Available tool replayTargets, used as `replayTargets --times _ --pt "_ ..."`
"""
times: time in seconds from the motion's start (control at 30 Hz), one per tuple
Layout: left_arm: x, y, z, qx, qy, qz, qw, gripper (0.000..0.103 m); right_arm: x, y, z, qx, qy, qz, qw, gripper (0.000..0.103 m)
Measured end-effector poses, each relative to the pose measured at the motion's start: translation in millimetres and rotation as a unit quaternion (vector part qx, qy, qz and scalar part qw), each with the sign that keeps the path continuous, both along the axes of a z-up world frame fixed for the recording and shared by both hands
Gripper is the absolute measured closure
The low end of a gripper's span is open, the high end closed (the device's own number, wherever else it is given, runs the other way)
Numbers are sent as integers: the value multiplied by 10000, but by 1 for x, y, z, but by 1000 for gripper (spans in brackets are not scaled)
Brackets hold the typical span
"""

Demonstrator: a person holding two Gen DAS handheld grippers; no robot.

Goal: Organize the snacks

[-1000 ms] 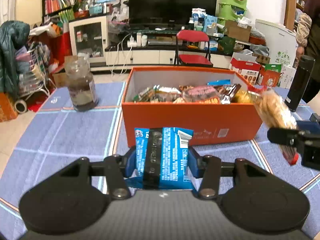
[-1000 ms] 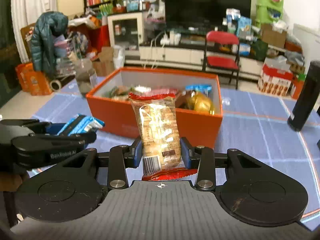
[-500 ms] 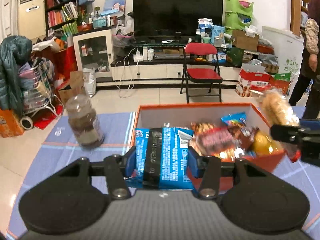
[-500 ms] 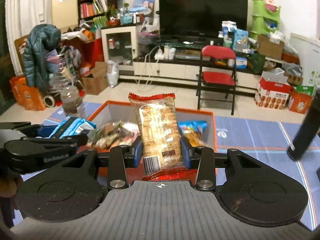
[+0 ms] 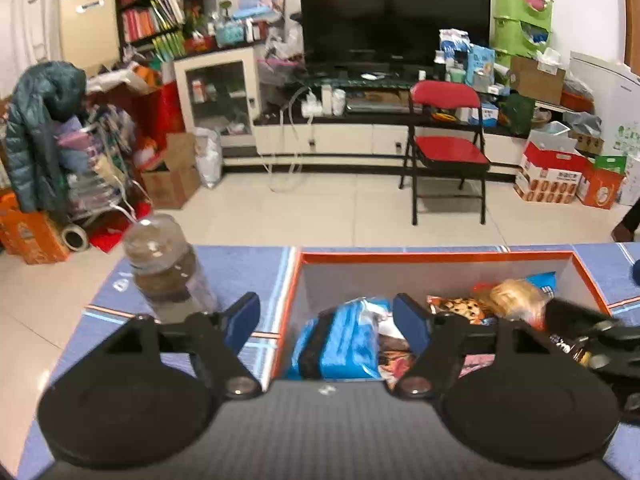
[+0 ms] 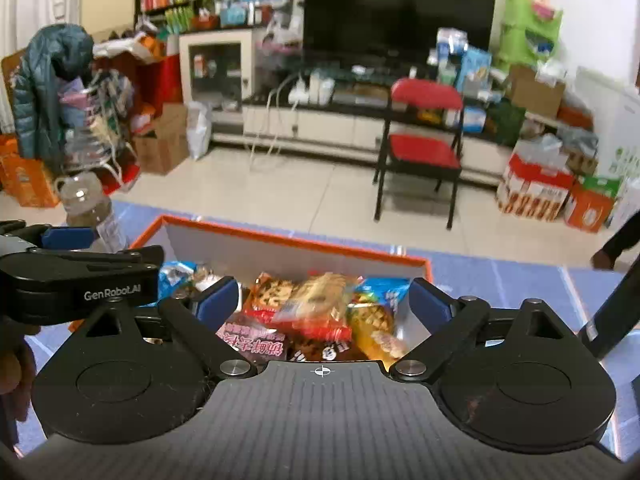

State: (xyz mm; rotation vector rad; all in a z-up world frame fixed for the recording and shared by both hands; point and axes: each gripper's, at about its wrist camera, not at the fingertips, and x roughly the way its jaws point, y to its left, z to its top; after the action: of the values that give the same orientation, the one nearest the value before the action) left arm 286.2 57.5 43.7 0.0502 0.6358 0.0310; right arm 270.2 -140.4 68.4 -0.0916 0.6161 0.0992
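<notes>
Left gripper wide open above orange box; blue snack pack lies below between fingers, inside box. Right gripper also spread open; clear cracker packet rests on snack pile beneath it.

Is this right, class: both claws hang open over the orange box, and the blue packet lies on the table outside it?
Not quite. The left wrist view shows the blue packet lying inside the orange box, under the open left claw. The rest holds: the right claw is open over the box too.
</notes>
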Motion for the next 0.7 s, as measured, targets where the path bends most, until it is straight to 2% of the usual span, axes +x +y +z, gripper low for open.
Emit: replayTargets --times 0.07,0.1,0.17,0.23,0.33,0.43,0.53,0.6,0.7 --pt "-13 3 8 -24 -92 18 10000 11 -19 -3 9 65 -219 -51 9997 19" --pt "-21 5 12 -12 -167 50 9998 1 -33 -5 13 103 -353 -69 9993 18" --pt "-43 6 21 21 -346 82 9994 1 -70 -12 21 306 -630 -106 9975 15" --pt "-67 7 29 -139 -358 -78 9992 1 -114 -21 23 564 -923 -224 9939 8" --pt "-107 10 31 -271 -316 -111 9991 1 -166 -25 20 748 -1180 -473 9891 8" --pt "-150 14 25 -352 -303 -110 9989 1 -198 -21 13 751 -1128 -498 9895 8" --pt "-180 17 11 -198 -195 117 9995 1 -215 -14 3 536 -930 -709 9917 8" --pt "-187 17 3 -160 -144 205 9996 1 -217 -12 -1 592 -715 -725 9930 8" --pt "-194 21 -7 -104 -110 308 9994 1 -223 -3 2 554 -719 -695 9934 8"
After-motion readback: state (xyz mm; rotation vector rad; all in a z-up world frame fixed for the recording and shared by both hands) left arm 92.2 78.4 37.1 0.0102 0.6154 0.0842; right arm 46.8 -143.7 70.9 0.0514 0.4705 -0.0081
